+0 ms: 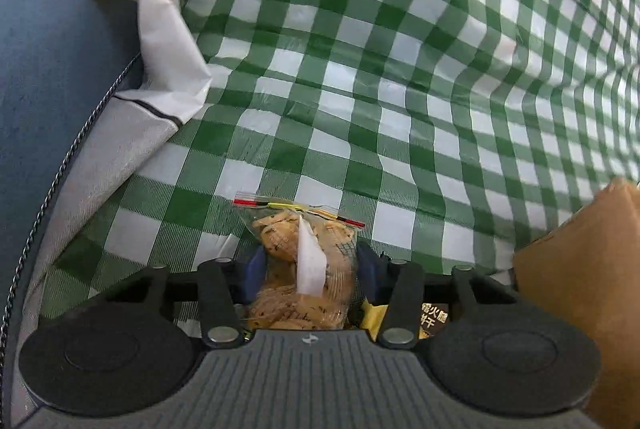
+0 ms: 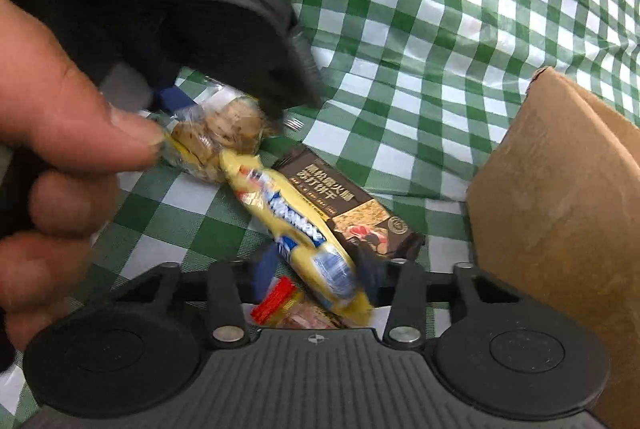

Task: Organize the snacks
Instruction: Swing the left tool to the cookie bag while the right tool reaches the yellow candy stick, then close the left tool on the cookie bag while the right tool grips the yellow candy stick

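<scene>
A green-and-white checked tablecloth [image 2: 440,29] carries a yellow snack bar wrapper [image 2: 296,225] with blue-white lettering, a dark brown cracker packet [image 2: 352,205] and a tan cardboard box [image 2: 560,197].

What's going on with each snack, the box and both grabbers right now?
Clear cookie bag: sealed, gripped between the left gripper's fingers.
Yellow snack pack: gripped between the right gripper's fingers.
Dark cracker packet: lying flat on the cloth, unheld.
Cardboard box: flap up, open.
</scene>
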Available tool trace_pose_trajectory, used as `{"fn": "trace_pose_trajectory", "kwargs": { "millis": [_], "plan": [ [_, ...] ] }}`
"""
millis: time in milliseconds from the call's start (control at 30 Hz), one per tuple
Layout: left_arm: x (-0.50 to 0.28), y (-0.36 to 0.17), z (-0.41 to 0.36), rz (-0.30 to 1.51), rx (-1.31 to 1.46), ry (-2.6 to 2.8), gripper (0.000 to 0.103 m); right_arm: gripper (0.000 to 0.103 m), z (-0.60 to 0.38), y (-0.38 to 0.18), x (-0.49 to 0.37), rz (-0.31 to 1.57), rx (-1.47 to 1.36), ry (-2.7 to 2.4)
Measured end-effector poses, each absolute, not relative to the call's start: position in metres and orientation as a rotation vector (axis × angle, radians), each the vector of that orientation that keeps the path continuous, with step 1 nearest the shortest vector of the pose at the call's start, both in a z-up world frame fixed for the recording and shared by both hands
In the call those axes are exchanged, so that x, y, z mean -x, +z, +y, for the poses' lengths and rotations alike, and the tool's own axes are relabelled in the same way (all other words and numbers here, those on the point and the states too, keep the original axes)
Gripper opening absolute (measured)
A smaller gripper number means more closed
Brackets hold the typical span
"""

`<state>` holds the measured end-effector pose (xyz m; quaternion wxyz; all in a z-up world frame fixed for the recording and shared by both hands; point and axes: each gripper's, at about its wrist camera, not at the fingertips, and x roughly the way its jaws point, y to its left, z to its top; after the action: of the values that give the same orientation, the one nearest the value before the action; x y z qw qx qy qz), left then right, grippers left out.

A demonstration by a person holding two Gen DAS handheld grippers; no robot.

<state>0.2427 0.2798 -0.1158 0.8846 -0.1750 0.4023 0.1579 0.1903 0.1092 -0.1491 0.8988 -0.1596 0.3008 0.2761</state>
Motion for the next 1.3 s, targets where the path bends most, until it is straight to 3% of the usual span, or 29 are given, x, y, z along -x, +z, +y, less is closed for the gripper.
{"fn": "trace_pose_trajectory", "kwargs": {
  "millis": [100,567,733,1100,1200,1300],
  "plan": [
    [-0.238,-0.112,0.284,0.833,0.375,0.342,0.045,0.026,0.106,-0.148,-0.191,0.618,0.315,0.588],
    [-0.144,-0.079,0.279,0.781,0.521,0.335,0.042,0.025,0.051,-0.112,-0.145,0.649,0.163,0.686],
    [-0.095,-0.063,0.262,0.778,0.536,0.288,0.042,0.025,0.034,-0.11,-0.101,0.648,0.268,0.662],
    [-0.073,-0.101,0.251,1.039,0.594,0.271,0.043,0.026,0.025,-0.139,-0.052,0.786,0.453,0.607],
    [-0.077,-0.11,0.254,1.072,0.593,0.282,0.044,0.029,0.019,-0.141,-0.054,0.817,0.402,0.659],
    [-0.078,-0.113,0.252,1.089,0.565,0.293,0.049,0.048,0.015,-0.139,-0.055,0.795,0.374,0.697]
  ]
}}
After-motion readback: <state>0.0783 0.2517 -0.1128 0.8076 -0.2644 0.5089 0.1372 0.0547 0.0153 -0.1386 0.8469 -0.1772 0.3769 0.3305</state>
